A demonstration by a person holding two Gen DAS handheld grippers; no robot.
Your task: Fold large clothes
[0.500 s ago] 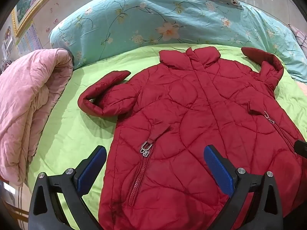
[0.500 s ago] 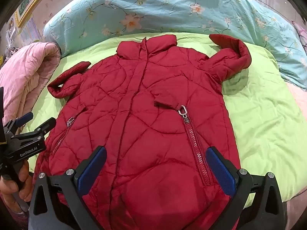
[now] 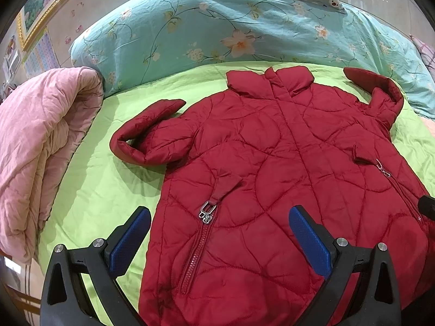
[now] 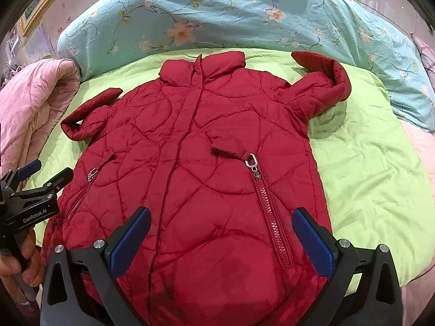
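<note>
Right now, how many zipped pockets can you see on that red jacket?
2: one pocket zipper on the red jacket toward the pink quilt, the other pocket zip on the opposite side.

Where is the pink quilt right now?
In both views the pink quilt lies bunched at the far left, beside the red jacket on the green sheet, just below the blue flowered bedding.

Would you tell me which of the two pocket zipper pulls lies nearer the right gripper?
The pull on the jacket's right-hand pocket, just ahead of the right gripper; the other pull lies far left, near the left gripper.
</note>
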